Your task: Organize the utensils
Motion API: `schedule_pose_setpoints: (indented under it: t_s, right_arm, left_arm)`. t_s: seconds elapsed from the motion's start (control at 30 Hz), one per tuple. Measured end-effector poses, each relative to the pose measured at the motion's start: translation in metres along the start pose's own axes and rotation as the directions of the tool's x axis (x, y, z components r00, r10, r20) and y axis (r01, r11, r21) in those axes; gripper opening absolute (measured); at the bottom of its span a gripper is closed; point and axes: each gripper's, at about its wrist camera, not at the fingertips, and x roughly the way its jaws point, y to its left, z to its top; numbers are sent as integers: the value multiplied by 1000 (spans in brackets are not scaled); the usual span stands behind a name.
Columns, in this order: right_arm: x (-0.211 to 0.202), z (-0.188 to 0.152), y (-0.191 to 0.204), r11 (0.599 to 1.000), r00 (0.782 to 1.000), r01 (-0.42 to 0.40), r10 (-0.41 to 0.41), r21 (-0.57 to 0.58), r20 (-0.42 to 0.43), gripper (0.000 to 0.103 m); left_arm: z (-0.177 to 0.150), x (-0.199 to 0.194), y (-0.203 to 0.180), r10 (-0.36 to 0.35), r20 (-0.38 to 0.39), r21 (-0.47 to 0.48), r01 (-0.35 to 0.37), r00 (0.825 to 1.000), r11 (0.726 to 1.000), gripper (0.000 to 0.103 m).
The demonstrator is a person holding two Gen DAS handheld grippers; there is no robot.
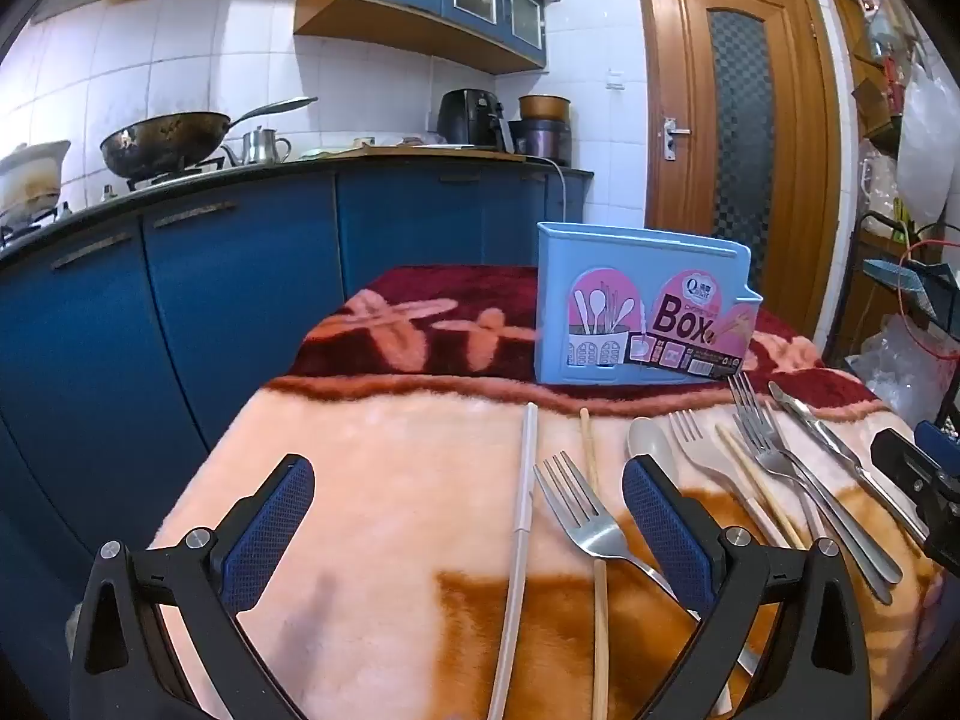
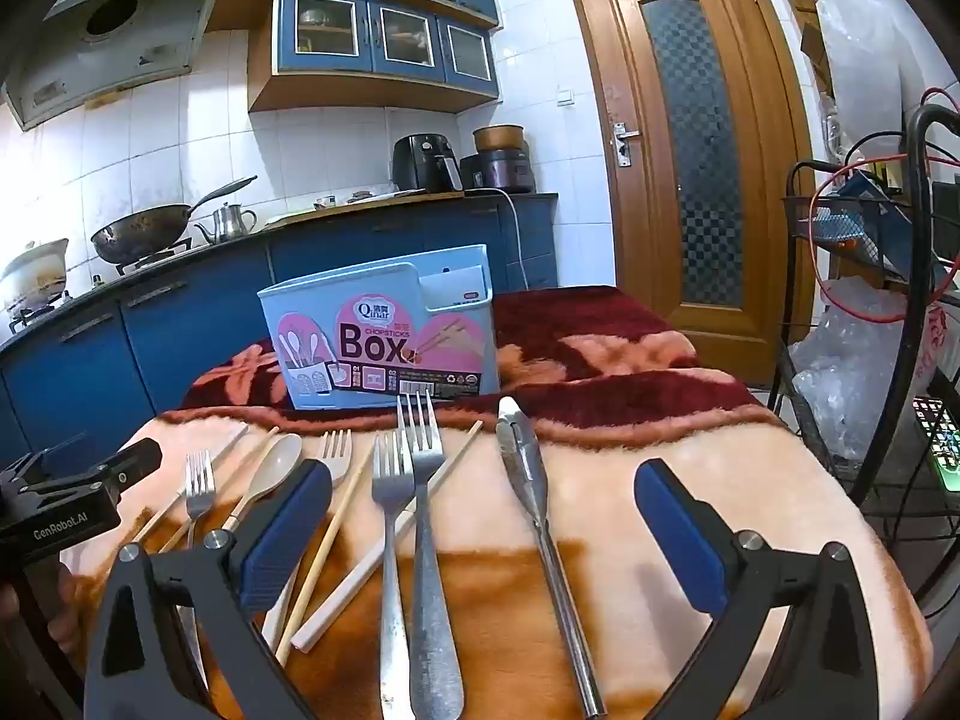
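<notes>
While both grippers hang over the blanket-covered table (image 2: 750, 480) with nothing in them, the sorting looks not yet begun: every utensil lies flat on the plush cover and, as far as I can see, none stands in the blue chopsticks box (image 2: 384, 336), which is upright at the far side where the dark red band starts.

The left gripper (image 1: 468, 516) has its jaws wide apart, low above a steel fork (image 1: 585, 516), a white straw (image 1: 521, 516) and a wooden chopstick (image 1: 591, 450) that lie between its pads without touching them. The right gripper (image 2: 483, 516) is just as open, with 2 steel forks (image 2: 414, 480) side by side and a knife (image 2: 534, 486) under its span. Between the 2 sets lie a beige spoon (image 2: 273, 468), a beige fork (image 2: 336, 456) and more chopsticks.

My guess is that the first pick is in hand. Next move needs a jaw lowered onto 1 handle only, closing across its narrow width; the soft pile lets thin metal sink, and the paired forks lie near enough to come up together. Then carry to the box and drop it upright through the open top.
</notes>
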Motion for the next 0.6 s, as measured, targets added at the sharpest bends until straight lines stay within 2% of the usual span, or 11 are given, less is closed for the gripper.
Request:
schedule_pose_setpoints:
  t_s: [0.6]
  right_arm:
    - [0, 0, 1, 1000, 1000, 7, -7, -8, -7, 103]
  left_arm:
    - [2, 0, -2, -1, -9, 1, 1, 1000, 1000, 102]
